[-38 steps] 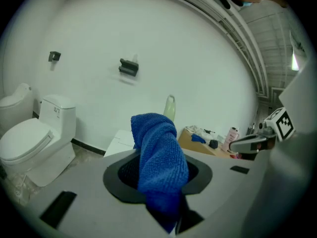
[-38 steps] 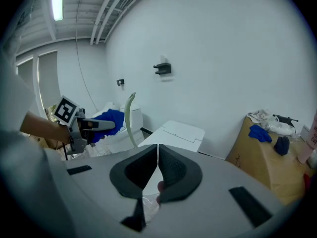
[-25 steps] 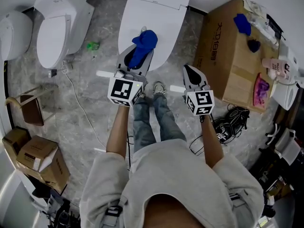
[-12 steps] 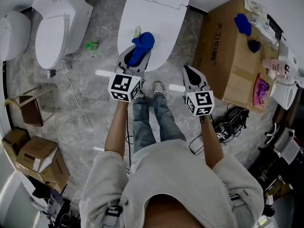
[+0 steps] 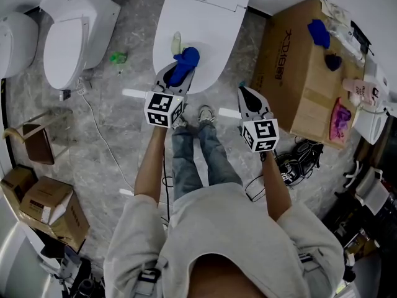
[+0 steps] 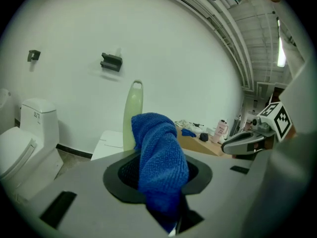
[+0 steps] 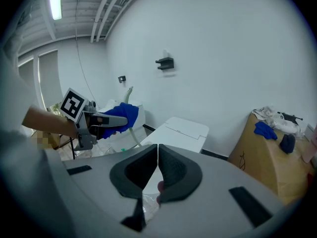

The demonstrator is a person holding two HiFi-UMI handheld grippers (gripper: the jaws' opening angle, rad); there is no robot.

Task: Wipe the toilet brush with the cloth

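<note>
Left claw point(image 5: 178, 72) pinches blue cloth point(image 5: 188, 58) near toilet brush point(image 6: 132, 114); right claw point(image 7: 157, 155) pressed together, seemingly empty

My head camera looks steeply down on my fingers point(image 5: 251, 101). Each gripper camera sits close behind its fingers; both see the toilet lid point(image 5: 205, 17) ahead.

- The cloth point(image 6: 158, 157) is covering the lower part of the brush point(image 6: 132, 113); its bristle end is showing in no view.
- The left tongs point(image 5: 177, 78) are hiding the cloth's pinched end.
- A toilet point(image 5: 15, 42) is running off the head view's left edge.
- Things on the box point(image 5: 291, 61) are showing too small to name.
</note>
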